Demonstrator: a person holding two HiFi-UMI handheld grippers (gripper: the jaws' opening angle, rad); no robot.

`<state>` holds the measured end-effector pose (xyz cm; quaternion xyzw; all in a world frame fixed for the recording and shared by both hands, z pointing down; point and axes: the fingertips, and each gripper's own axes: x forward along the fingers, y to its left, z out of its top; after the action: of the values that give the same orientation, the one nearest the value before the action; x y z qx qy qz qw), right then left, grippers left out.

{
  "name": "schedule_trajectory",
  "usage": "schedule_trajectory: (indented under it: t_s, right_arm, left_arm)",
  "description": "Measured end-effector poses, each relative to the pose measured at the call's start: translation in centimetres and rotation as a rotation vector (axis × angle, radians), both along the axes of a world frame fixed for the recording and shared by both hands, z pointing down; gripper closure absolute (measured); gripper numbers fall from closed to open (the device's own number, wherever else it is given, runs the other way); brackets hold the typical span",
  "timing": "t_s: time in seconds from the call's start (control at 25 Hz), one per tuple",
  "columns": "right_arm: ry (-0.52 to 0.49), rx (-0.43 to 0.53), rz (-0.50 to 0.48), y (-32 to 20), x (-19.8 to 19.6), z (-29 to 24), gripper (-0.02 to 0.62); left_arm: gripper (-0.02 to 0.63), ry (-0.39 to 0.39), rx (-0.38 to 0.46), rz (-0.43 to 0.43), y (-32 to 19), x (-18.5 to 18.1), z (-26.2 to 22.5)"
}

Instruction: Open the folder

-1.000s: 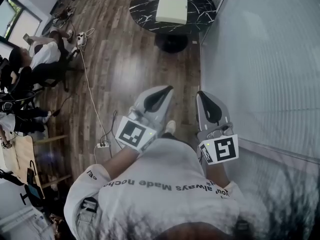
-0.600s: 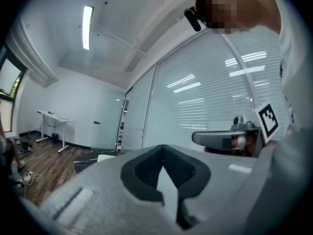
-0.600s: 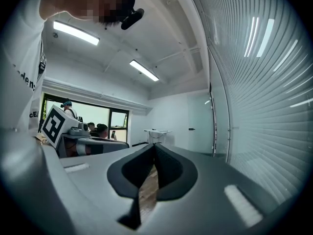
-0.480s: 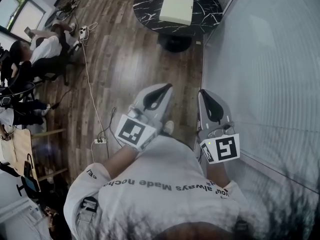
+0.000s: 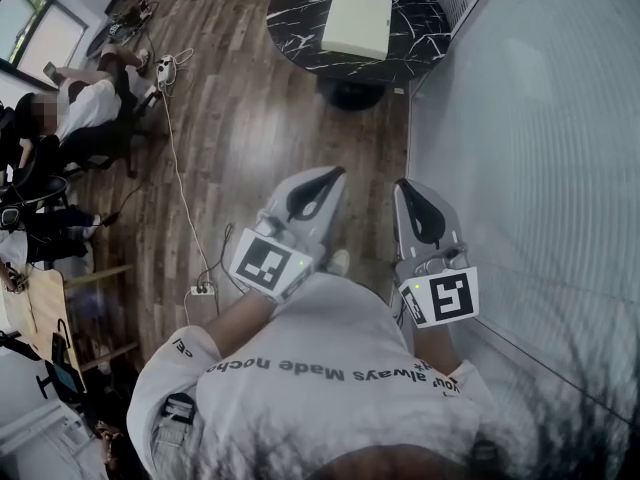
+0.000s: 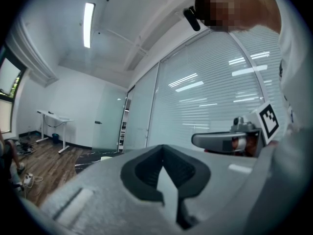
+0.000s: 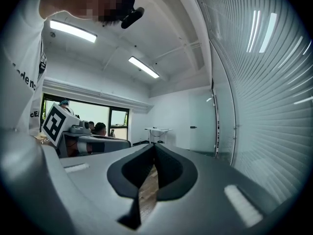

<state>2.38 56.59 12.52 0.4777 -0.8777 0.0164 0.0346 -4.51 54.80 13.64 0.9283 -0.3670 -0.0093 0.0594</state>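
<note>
A pale, flat folder lies shut on a round black marble table at the top of the head view, well ahead of both grippers. My left gripper and right gripper are held side by side in front of the person's body, pointing level toward the table. Both are shut with nothing between the jaws. In the left gripper view the left gripper has its jaws meeting at the tips, and the folder shows small and far off. The right gripper looks the same in its own view.
A glass wall with blinds runs along the right. Seated people and chairs are at the far left. A cable and power strip lie on the wooden floor. A wooden desk stands at the left edge.
The whole view has moved forward over the floor, and the table and folder have shifted slightly in the picture. Both grippers keep their place before the body and stay shut.
</note>
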Motion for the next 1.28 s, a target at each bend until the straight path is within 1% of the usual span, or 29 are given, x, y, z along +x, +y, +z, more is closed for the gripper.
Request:
schedule_trajectory:
  t_s: [0.32,0.44,0.76,1.04,1.16,1.28]
  right_arm:
    - [0.025,-0.034,-0.008,-8.0,-3.8,1.2,0.594]
    - [0.034,-0.037,-0.014,-11.2,-5.5,1.3,0.594]
    - [0.05,-0.037,-0.01,-18.3,-9.1,1.2,0.594]
    - [0.054,-0.018,-0.004,-23.0,-11.8,0.5,0.594]
    - [0.052,-0.017,0.005,-24.3,-12.3,0.3,0.594]
    - [0.054,-0.024,0.01,-25.1,-12.9,0.3,0.594]
  left_arm:
    - [0.603,0.026,-0.021,-0.003,-8.0,-3.7,0.9]
    - [0.603,0.044,-0.03,-0.005,-11.2,-5.2,0.7]
    - [0.603,0.054,-0.032,-0.001,-18.3,-8.8,0.9]
    - [0.603,0.048,-0.024,0.008,-22.7,-11.5,0.8]
    - [0.603,0.035,-0.022,0.017,-24.1,-12.1,1.0]
    - [0.603,0.039,-0.024,0.02,-25.0,-12.7,0.7]
